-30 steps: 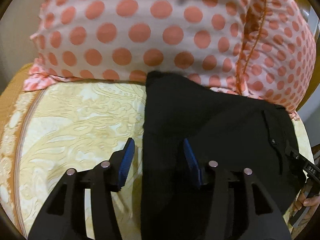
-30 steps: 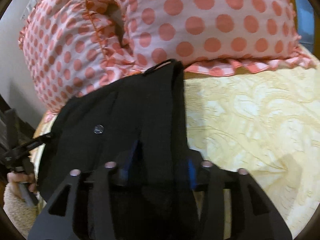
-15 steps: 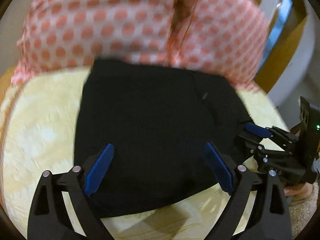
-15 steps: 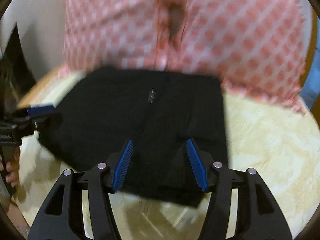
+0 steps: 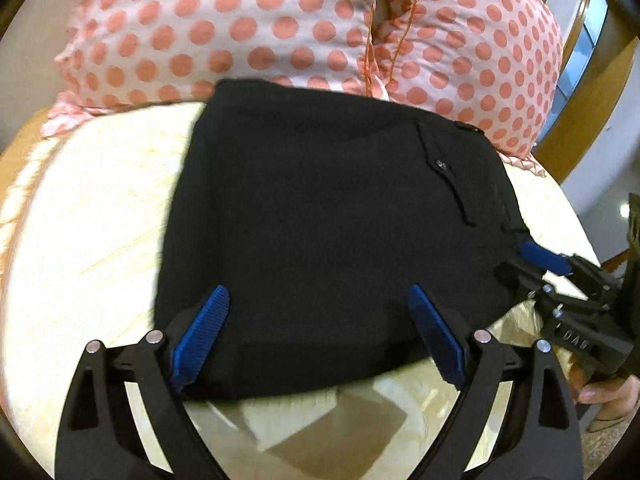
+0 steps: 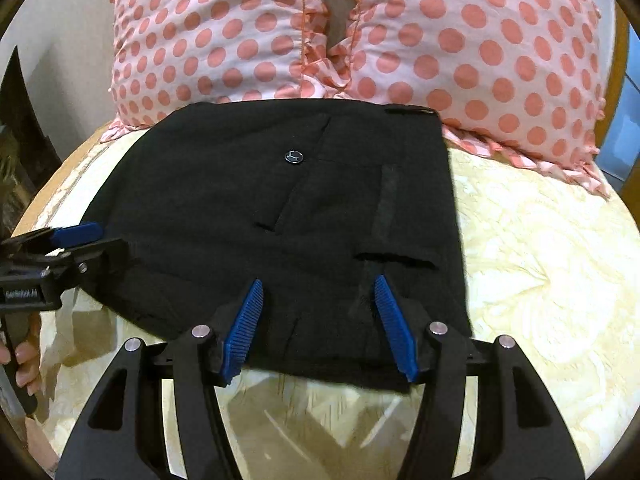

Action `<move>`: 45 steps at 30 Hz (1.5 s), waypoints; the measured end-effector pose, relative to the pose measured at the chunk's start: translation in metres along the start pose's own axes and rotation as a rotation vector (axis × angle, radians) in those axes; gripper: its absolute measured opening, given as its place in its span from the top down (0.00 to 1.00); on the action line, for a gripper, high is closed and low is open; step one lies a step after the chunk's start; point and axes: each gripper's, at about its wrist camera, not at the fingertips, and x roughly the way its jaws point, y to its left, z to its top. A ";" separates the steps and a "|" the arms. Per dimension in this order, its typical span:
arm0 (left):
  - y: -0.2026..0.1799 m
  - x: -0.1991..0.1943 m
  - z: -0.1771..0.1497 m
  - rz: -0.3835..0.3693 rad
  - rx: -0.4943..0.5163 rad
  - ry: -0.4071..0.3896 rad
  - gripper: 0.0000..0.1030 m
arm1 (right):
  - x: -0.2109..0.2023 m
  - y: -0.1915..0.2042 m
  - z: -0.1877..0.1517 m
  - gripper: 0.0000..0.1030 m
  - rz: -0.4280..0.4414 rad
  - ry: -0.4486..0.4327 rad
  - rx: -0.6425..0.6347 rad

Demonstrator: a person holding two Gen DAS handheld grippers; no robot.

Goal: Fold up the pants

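black pants (image 5: 328, 216) folded, butting polka-dot pillows (image 5: 280, 28). soft, limp, light cloth; pinch near hem corners. left gripper (image 5: 320, 332) released wide; right gripper (image 6: 316, 324) just opening, empty.

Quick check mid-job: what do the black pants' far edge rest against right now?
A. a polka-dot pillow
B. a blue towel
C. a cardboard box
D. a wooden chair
A: the folded black pants lie on the yellow bedspread with their far edge up against the pink polka-dot pillow.
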 end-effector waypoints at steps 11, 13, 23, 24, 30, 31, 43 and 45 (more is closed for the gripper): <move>-0.009 -0.073 -0.089 0.214 0.045 -0.151 0.02 | -0.058 0.035 -0.076 0.13 -0.047 -0.116 0.004; -0.011 -0.074 -0.103 0.220 0.021 -0.156 0.02 | -0.056 0.038 -0.086 0.13 -0.037 -0.106 0.037; -0.011 -0.065 -0.140 0.229 0.019 -0.110 0.02 | -0.051 0.051 -0.114 0.10 -0.045 -0.095 0.072; -0.011 -0.065 -0.141 0.233 0.021 -0.111 0.02 | -0.051 0.052 -0.115 0.09 -0.052 -0.095 0.064; -0.012 -0.065 -0.145 0.243 0.025 -0.138 0.02 | -0.048 0.055 -0.119 0.01 -0.084 -0.114 0.054; -0.012 -0.066 -0.146 0.244 0.026 -0.150 0.02 | -0.048 0.054 -0.120 0.01 -0.084 -0.119 0.056; -0.010 -0.067 -0.150 0.245 0.028 -0.185 0.02 | -0.050 0.054 -0.125 0.01 -0.085 -0.158 0.052; -0.010 -0.067 -0.150 0.245 0.029 -0.186 0.02 | -0.050 0.054 -0.124 0.01 -0.084 -0.159 0.052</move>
